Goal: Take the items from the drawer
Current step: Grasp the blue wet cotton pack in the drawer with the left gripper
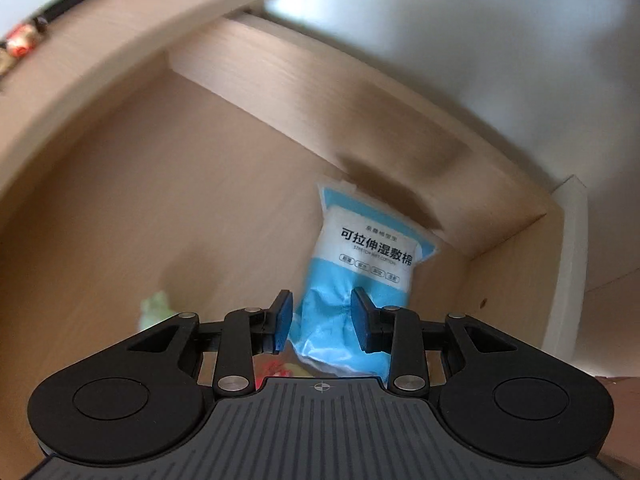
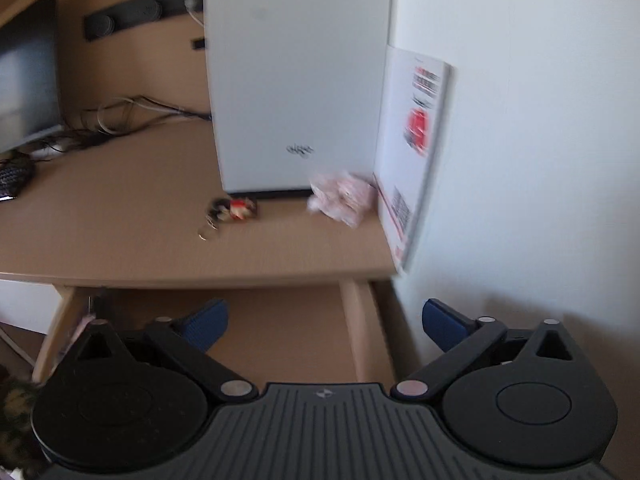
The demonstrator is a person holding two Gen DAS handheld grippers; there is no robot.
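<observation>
The wooden drawer point(image 1: 320, 92) stands pulled out, and I look down into it in the left wrist view. A blue and white packet with printed text point(image 1: 360, 248) lies near the drawer's right corner. My left gripper point(image 1: 322, 320) hovers over the packet's lower end; its jaws are narrowly apart, and the packet shows through the gap without being pinched. In the right wrist view my right gripper point(image 2: 326, 324) is wide open and holds nothing, above the drawer point(image 2: 362, 332) in front of the desk edge.
A pale green item point(image 1: 156, 308) and a red and yellow item point(image 1: 276, 368) lie in the drawer by the left gripper. On the desk top point(image 2: 120, 208) are a pink-white wrapped packet point(image 2: 340, 196), a keychain point(image 2: 234, 210), a white box point(image 2: 296, 80), cables and a monitor.
</observation>
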